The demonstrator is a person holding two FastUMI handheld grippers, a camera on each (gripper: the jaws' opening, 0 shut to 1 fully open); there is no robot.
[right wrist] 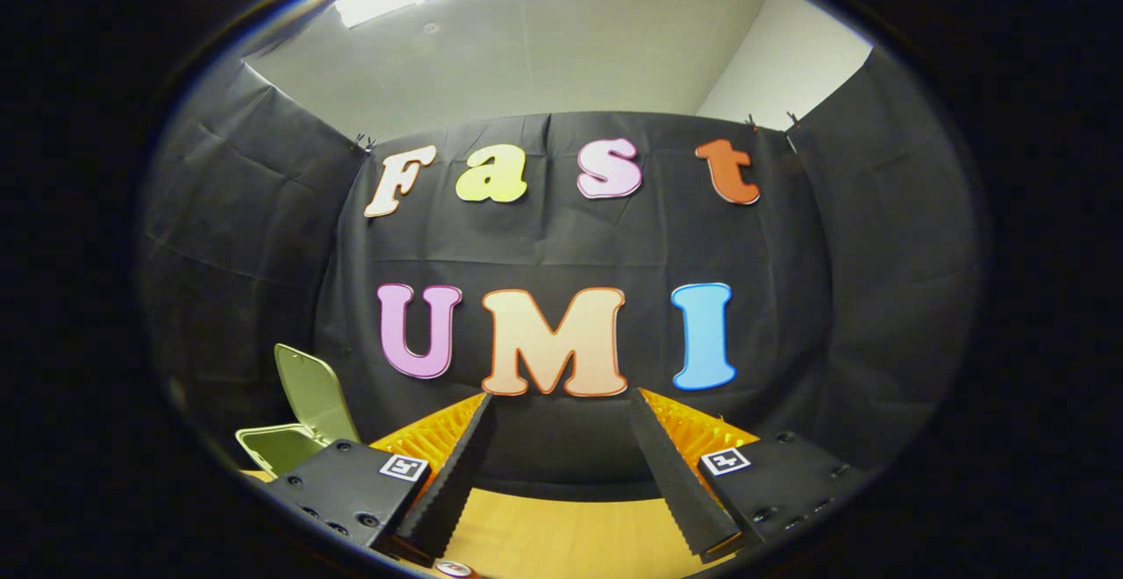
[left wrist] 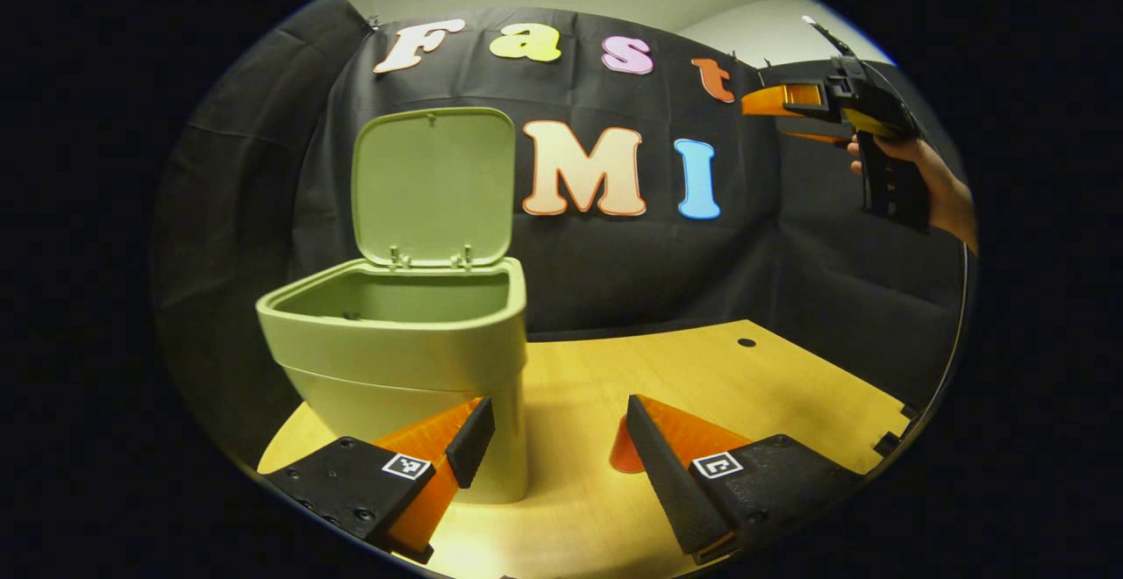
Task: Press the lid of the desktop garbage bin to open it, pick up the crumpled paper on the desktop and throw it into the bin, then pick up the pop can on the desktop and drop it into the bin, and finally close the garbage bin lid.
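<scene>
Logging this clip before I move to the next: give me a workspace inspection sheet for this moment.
Surface: wooden table, one small dark hole near its far edge.
Job's things: green bin on the table, lid standing open; paper and can nothing seen.
Clutter: nothing seen.
Grippers: left gripper low over the table beside the bin, fingers apart, empty; right gripper raised, fingers apart, empty, held by a hand.
Cables: nothing seen.
Surroundings: black cloth wall, pale ceiling.

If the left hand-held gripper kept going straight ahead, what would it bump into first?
Probably the black cloth wall, past the bare table. The left hand-held gripper looks set just right of the green bin, though depth is unclear.
</scene>
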